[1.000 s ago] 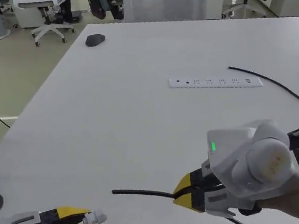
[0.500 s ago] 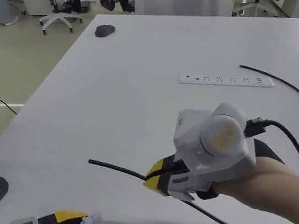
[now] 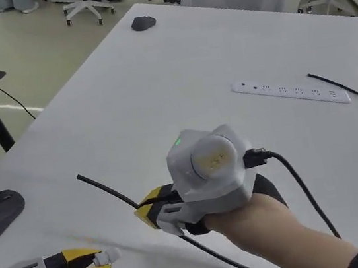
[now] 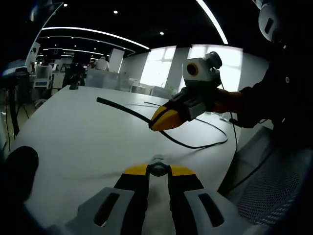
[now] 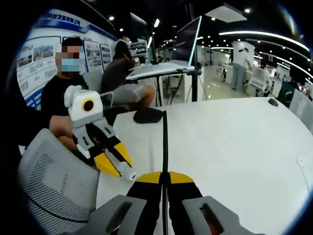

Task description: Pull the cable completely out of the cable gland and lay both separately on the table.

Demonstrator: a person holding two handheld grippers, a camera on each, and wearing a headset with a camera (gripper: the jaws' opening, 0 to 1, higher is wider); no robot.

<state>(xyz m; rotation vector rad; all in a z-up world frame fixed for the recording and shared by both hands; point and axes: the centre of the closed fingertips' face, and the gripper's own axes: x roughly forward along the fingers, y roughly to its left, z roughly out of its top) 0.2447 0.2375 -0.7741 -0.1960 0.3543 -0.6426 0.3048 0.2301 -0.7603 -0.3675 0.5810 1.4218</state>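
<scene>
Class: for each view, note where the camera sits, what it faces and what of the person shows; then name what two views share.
Head view: on the headset, looking down at the table; right gripper, holding the cable, and forearm show.
Left gripper view: on the left gripper, facing the right gripper; own jaws grip the cable gland.
Right gripper view: on the right gripper, facing along the cable; own jaws show.
Shared: both gripper views show the cable.

black cable [image 5: 164, 142] between right gripper [image 5: 165, 176] jaws
</scene>
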